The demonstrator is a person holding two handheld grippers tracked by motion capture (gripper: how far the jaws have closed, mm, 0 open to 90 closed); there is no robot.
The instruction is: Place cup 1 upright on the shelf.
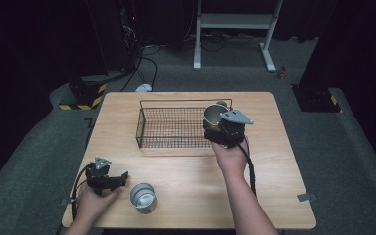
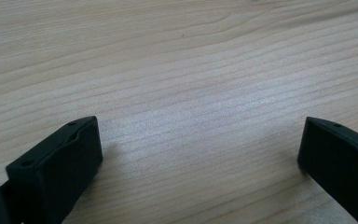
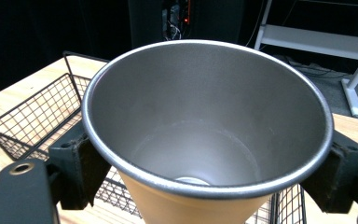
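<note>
At the lower left of the high view the left tongs [image 1: 120, 178] rest low on the tabletop [image 1: 191, 196], jaws spread wide with nothing between them; the left gripper view shows bare wood grain between the two black jaws. They point toward a steel cup [image 1: 143, 197] standing upright just right of them at the lower middle of the frame, mouth up, near but apart. That looks like a waiting posture, already opened for a grasp on this cup.

Farther up, at the centre right of the high view, the right tongs [image 1: 219, 128] are clamped on a second steel cup [image 1: 214, 114], carried above the right end of the wire basket [image 1: 166, 128]. In the right gripper view the cup [image 3: 205, 121] is upright with its mouth toward the camera, one jaw pressing on each side below the rim, the basket mesh [image 3: 32, 116] showing beneath at the left. Holding it by the sides probably keeps it level for lowering into the basket, whose floor looks empty.
</note>
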